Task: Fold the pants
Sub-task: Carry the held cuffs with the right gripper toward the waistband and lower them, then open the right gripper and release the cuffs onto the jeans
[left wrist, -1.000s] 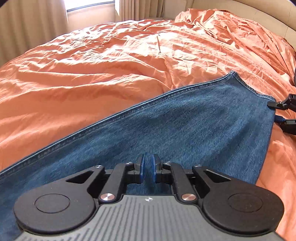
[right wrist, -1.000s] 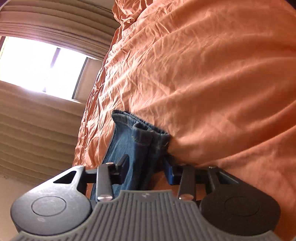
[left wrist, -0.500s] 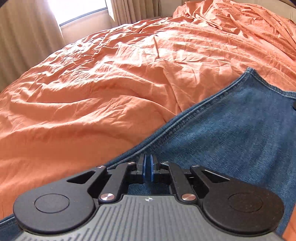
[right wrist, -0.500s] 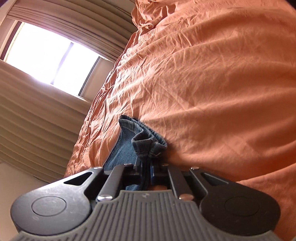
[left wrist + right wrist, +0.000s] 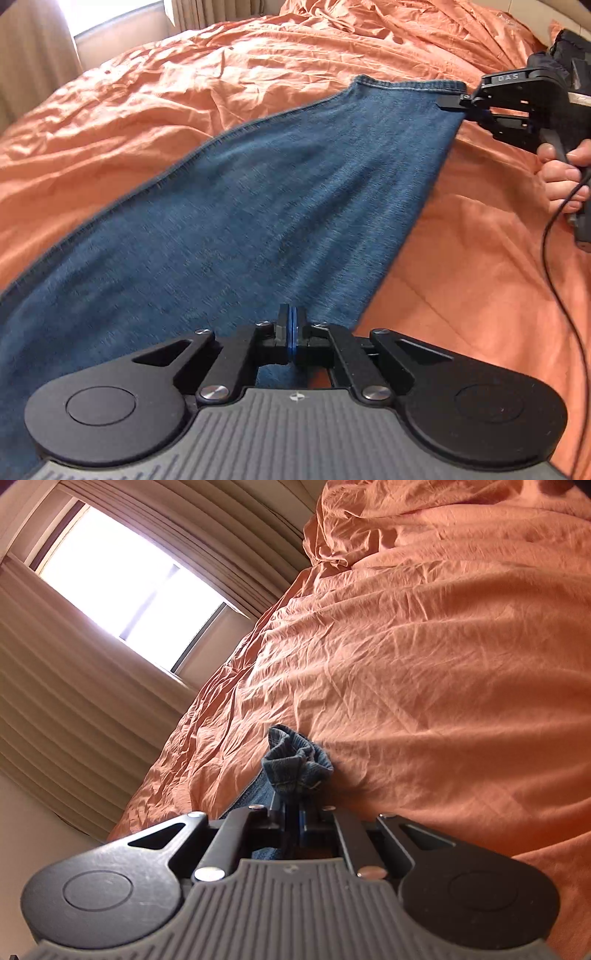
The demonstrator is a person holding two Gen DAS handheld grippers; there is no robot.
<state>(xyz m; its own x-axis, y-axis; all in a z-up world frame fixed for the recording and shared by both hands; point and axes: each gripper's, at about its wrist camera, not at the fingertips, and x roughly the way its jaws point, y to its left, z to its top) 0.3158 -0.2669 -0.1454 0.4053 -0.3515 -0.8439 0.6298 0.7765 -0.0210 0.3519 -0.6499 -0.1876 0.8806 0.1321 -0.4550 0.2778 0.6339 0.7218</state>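
Note:
A blue jeans leg (image 5: 258,206) lies stretched across the orange bed cover (image 5: 184,96), its hem at the far right. My right gripper (image 5: 452,103) is shut on the hem's corner and holds it a little above the bed. In the right wrist view a bunched bit of denim hem (image 5: 295,760) sticks out past the right gripper (image 5: 293,812). My left gripper (image 5: 293,328) hovers over the leg near its right edge. It is shut, its blue pads pressed together, and I see no cloth between them.
A person's hand (image 5: 565,170) grips the right gripper's handle, and a black cable (image 5: 550,240) hangs from it. The rumpled cover (image 5: 424,646) fills the bed. A bright window (image 5: 122,587) with beige curtains (image 5: 55,683) stands beyond the far side.
My right gripper closed on the hem's corner and lifted it, bunching the denim. My left gripper shut its small gap and slid across the leg from the left seam toward the right edge.

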